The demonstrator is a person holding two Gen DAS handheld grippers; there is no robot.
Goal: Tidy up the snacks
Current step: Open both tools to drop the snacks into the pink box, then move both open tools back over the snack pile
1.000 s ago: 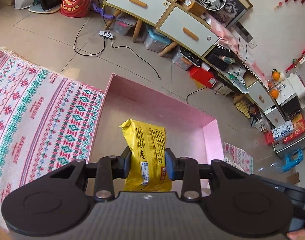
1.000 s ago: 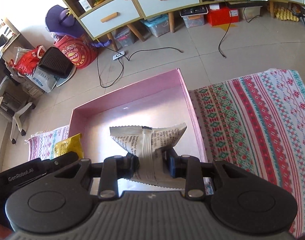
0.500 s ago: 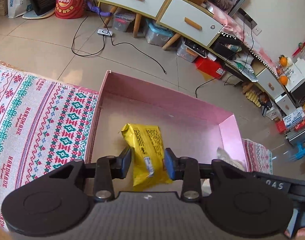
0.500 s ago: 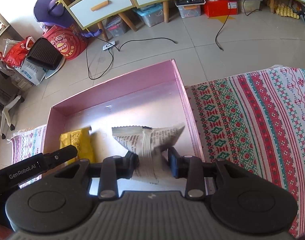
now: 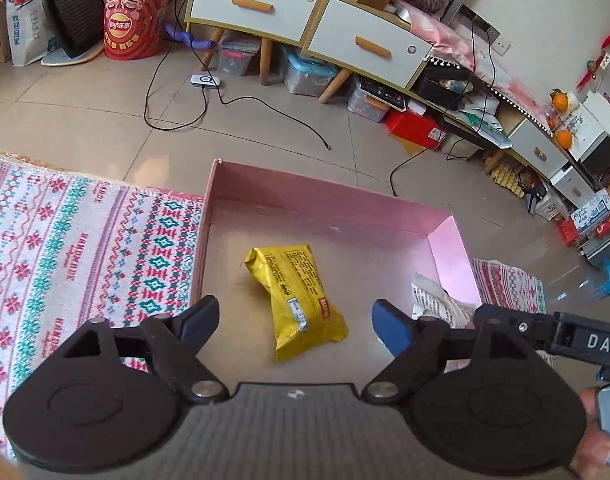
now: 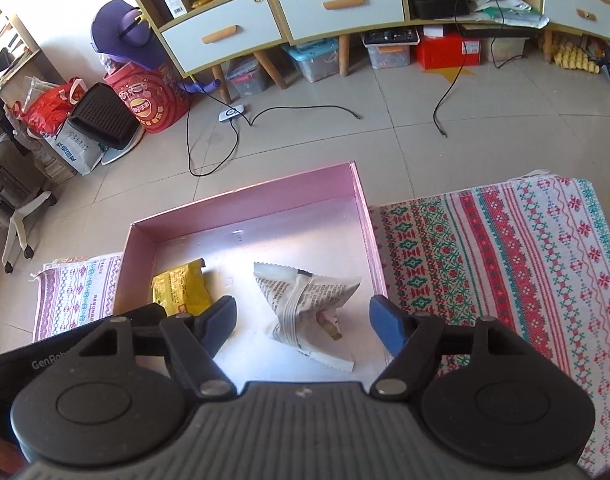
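Down on the floor, inside the pink box [image 5: 445, 248], the yellow packet [image 5: 295, 294] lies flat, directly ahead of the left gripper [image 5: 293, 320], whose jaws have just been opening and now stand wide apart, clear of the packet on both sides. Its long axis runs away from the gripper, slightly slanted. Beside it, toward the box's right wall, the white packet [image 6: 309, 308] lies crumpled between the right gripper's [image 6: 303, 318] jaws, which have also just been opening and do not press on it. Both snacks look delivered; withdrawing upward seems the likely next move.
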